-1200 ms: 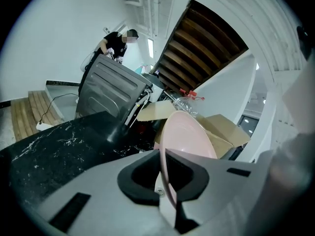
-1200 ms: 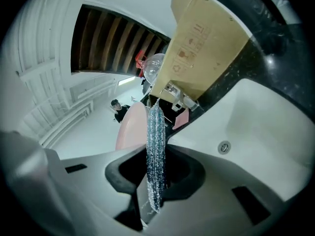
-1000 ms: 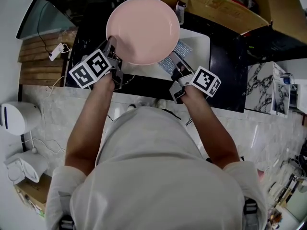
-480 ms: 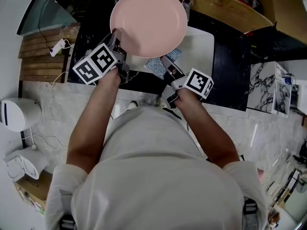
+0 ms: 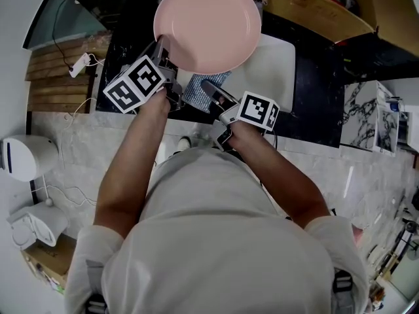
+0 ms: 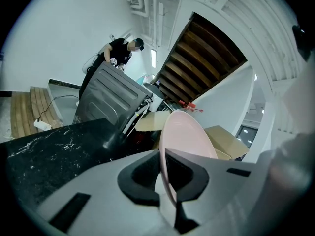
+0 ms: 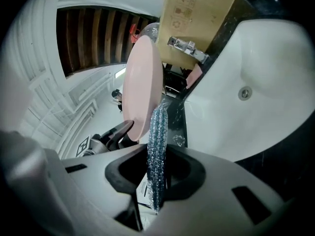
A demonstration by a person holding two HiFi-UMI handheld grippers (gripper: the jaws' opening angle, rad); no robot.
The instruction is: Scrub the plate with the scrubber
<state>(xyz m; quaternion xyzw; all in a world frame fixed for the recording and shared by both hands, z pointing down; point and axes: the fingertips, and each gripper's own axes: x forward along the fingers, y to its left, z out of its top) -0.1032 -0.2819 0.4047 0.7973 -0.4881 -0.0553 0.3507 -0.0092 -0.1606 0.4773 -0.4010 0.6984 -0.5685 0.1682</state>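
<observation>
A round pink plate [image 5: 208,23] is held up over the white sink [image 5: 272,64], its face toward me in the head view. My left gripper [image 5: 160,48] is shut on the plate's lower left rim; in the left gripper view the plate [image 6: 184,146] stands edge-on between the pads. My right gripper [image 5: 211,90] is shut on a glittery blue-silver scrubber [image 5: 204,87], which lies just below the plate's lower edge. In the right gripper view the scrubber [image 7: 157,151] hangs edge-on between the jaws, right beside the plate [image 7: 142,92].
A black marbled counter [image 5: 314,90] surrounds the sink. Cardboard boxes [image 5: 308,12] stand behind it. A dark appliance [image 6: 110,100] sits at the counter's left, beside wooden slats [image 5: 55,77]. A person stands far off [image 6: 120,50]. The sink drain [image 7: 244,93] shows at right.
My right gripper has carried the scrubber leftward, from beside the plate's lower right edge to under its lower middle. The plate has shifted slightly up and right.
</observation>
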